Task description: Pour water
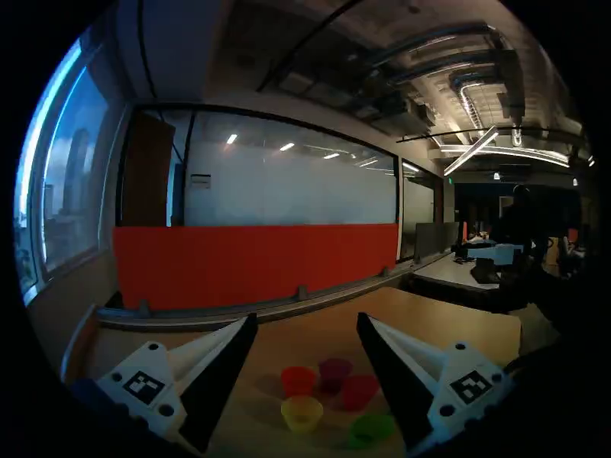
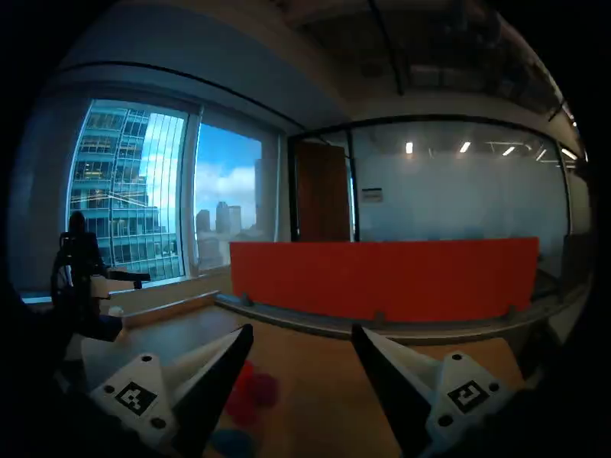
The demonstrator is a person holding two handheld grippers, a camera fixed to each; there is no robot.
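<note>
**Left gripper view.** You are holding the left gripper [image 1: 305, 317] raised over the wooden table [image 1: 428, 320]. Its fingers are spread apart and are grasping nothing. At bottom centre, framed between the two fingers, five small cups are sitting bunched together: a red cup [image 1: 298, 379], a purple cup [image 1: 334, 372], a second red cup [image 1: 357, 391], a yellow cup [image 1: 302, 413] and a green cup [image 1: 372, 427]. The tight grouping is probably meant to keep the travel short when pouring from one cup into another. An orange partition [image 1: 252, 263] is running across mid-frame behind the table.

**Right gripper view.** You are keeping the right gripper [image 2: 302, 328] released and empty too. The purple cup [image 2: 264, 389] is showing blurred at lower left, just beside the left-hand finger.

The pictures are too dim to tell whether any cup is holding water. By the look of it, you are lining up an approach, with no cup grasped yet.
</note>
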